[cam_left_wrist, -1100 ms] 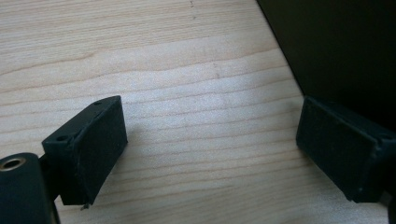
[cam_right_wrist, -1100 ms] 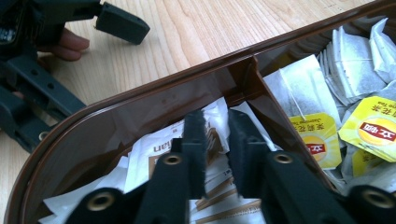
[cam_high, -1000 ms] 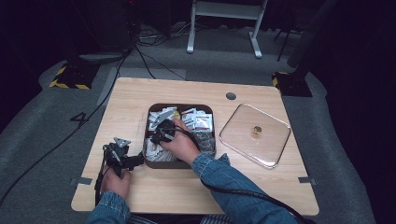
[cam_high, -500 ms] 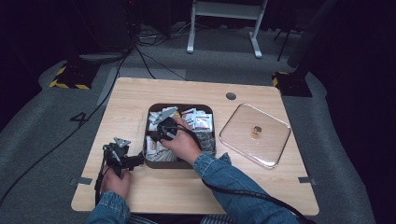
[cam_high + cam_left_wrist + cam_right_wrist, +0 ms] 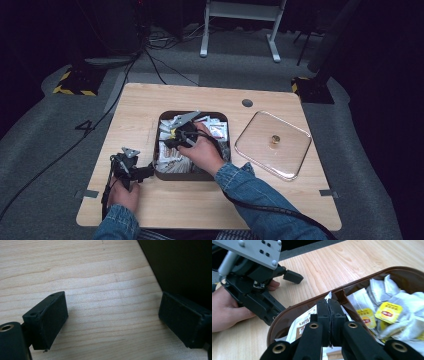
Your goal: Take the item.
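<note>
Nearest us, our left tongs [image 5: 142, 171] rest wide open on the table [image 5: 200, 200], just beside the brown box [image 5: 192, 176], unmoved over the last second. Just beyond, our right tongs [image 5: 328, 315] have dipped slightly deeper into the box and are pressed closed on a white packet [image 5: 298, 326]. Behind them lie tea bags [image 5: 387, 312]; farther right sits the clear lid [image 5: 272, 145]. We judge a packet is being lifted out.
</note>
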Motion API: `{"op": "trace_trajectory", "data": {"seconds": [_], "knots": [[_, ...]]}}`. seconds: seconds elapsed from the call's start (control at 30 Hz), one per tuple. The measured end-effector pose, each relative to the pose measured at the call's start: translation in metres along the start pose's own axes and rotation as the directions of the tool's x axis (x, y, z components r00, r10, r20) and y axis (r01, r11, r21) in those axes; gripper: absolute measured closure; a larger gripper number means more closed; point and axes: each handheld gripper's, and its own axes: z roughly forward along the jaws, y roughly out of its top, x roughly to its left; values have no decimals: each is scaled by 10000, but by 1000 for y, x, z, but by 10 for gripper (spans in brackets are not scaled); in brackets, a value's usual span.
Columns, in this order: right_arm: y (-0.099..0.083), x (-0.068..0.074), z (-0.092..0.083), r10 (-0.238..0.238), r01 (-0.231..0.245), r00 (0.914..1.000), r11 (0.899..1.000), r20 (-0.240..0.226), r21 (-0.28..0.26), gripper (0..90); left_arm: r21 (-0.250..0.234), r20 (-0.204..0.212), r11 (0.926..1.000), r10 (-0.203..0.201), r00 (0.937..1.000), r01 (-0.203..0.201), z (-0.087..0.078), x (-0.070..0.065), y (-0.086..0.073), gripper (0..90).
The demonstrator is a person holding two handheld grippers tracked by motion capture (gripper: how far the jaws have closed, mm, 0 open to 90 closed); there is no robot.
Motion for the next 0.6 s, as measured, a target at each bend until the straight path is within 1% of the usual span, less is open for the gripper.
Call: {"op": "trace_trajectory", "data": {"seconds": [0.13, 0.33, 0.5, 0.6], "knots": [[0, -1, -13, 151, -151, 9999, 9997, 13, -178, 892, 12, 33, 10000, 30, 10000, -30, 0, 0, 0, 87], [-3, 1, -35, 297, -300, 9995, 9975, -58, -635, 892, 2, 32, 10000, 27, 10000, -27, 0, 0, 0, 86], [-7, 2, -62, 220, -222, 9998, 9950, -26, -972, 892, 5, 33, 10000, 26, 10000, -26, 0, 0, 0, 87], [-13, 2, -79, 157, -146, 9998, 9941, 96, -1076, 892, 5, 32, 10000, 27, 10000, -27, 0, 0, 0, 87]]}}
